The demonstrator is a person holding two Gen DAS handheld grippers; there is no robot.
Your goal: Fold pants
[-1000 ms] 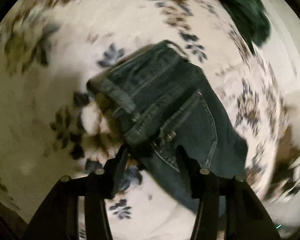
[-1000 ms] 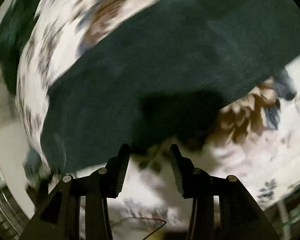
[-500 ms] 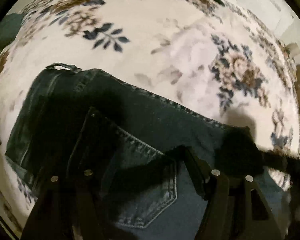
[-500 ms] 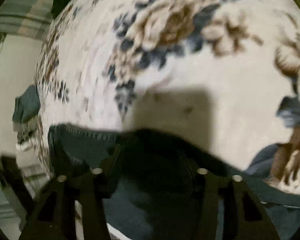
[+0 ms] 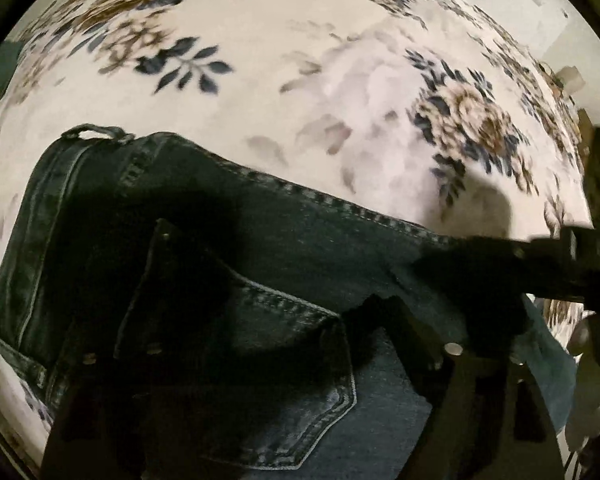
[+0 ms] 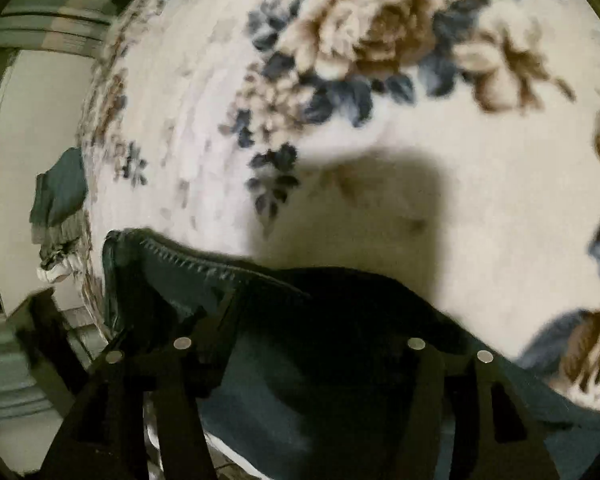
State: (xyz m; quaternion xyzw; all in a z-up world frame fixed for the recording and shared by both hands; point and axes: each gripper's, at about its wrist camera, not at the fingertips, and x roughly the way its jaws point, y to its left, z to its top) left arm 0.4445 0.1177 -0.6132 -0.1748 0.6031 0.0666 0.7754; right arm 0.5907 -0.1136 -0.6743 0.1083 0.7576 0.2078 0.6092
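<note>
— Both grippers, left point(image 5: 236, 344) and right point(image 6: 304, 320), spread over jeans point(image 5: 260, 264) lying on floral blanket point(image 5: 300, 80)?
— Yes. Risk: denim bunches at the back pocket point(image 5: 236, 360), skewing the fold.

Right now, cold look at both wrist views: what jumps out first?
Dark jeans fill the lower half of the left wrist view, back pocket up, belt loop at the left end. They lie on a cream floral blanket that fills the rest of both views. The left gripper and right gripper both sit low over the denim, jaws wide apart.
</note>
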